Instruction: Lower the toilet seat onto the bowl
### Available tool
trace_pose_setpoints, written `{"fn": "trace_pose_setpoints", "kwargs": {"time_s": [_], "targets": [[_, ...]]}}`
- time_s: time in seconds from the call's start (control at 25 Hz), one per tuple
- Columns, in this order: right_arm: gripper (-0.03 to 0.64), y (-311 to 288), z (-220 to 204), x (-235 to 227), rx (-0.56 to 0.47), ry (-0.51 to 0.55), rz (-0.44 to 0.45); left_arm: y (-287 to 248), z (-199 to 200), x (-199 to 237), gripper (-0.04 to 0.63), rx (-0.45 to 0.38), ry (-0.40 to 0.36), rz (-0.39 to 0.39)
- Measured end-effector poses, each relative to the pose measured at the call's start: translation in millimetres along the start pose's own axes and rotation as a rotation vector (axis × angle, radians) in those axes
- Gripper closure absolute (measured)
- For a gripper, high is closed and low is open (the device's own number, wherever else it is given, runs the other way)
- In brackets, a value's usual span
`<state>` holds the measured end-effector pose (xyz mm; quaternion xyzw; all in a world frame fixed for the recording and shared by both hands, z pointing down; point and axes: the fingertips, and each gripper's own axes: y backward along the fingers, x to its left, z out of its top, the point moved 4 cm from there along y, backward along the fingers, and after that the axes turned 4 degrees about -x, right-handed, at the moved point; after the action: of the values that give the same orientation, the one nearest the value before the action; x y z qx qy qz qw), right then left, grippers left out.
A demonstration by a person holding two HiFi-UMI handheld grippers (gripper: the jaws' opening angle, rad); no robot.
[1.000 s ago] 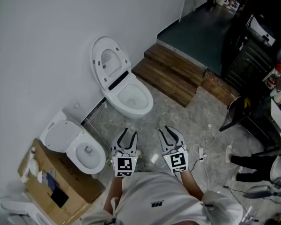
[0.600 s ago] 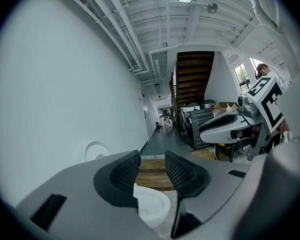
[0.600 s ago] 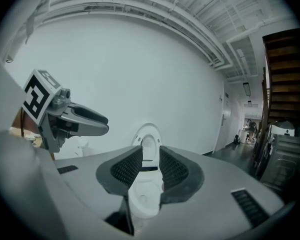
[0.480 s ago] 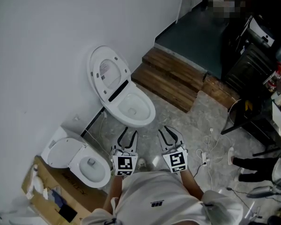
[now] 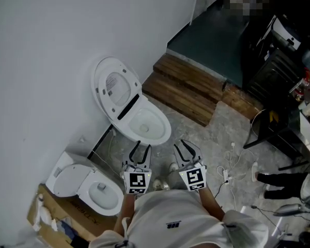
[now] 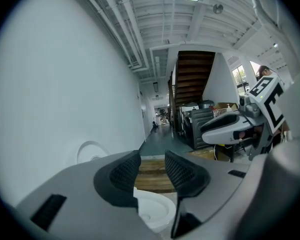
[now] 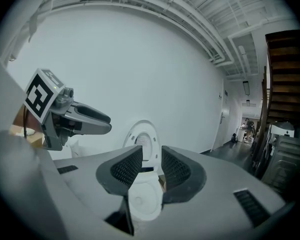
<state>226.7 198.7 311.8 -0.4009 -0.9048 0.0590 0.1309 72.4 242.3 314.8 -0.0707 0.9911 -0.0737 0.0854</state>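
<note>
The toilet seat (image 5: 112,86) stands raised against the white wall (image 5: 41,61), at eleven o'clock from the grippers, with the open bowl (image 5: 147,123) just ahead at twelve. The left gripper (image 5: 143,149) and right gripper (image 5: 187,149) hover side by side, jaws narrowed almost together, gripping nothing. A second toilet (image 5: 88,187) sits at eight o'clock.

The grey floor (image 5: 217,133) carries a toilet (image 5: 144,123), a second toilet (image 5: 95,192), wooden steps (image 5: 183,89), perhaps cables (image 5: 231,154).
</note>
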Motion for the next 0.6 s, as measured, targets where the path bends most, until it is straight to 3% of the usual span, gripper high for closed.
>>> {"fn": "trace_pose_setpoints", "kwargs": {"time_s": [0.6], "targets": [[0.509,-104,0,-62,0.032,0.012,0.084,-104,-3,44,0.42,0.037,0.025,0.063]]}}
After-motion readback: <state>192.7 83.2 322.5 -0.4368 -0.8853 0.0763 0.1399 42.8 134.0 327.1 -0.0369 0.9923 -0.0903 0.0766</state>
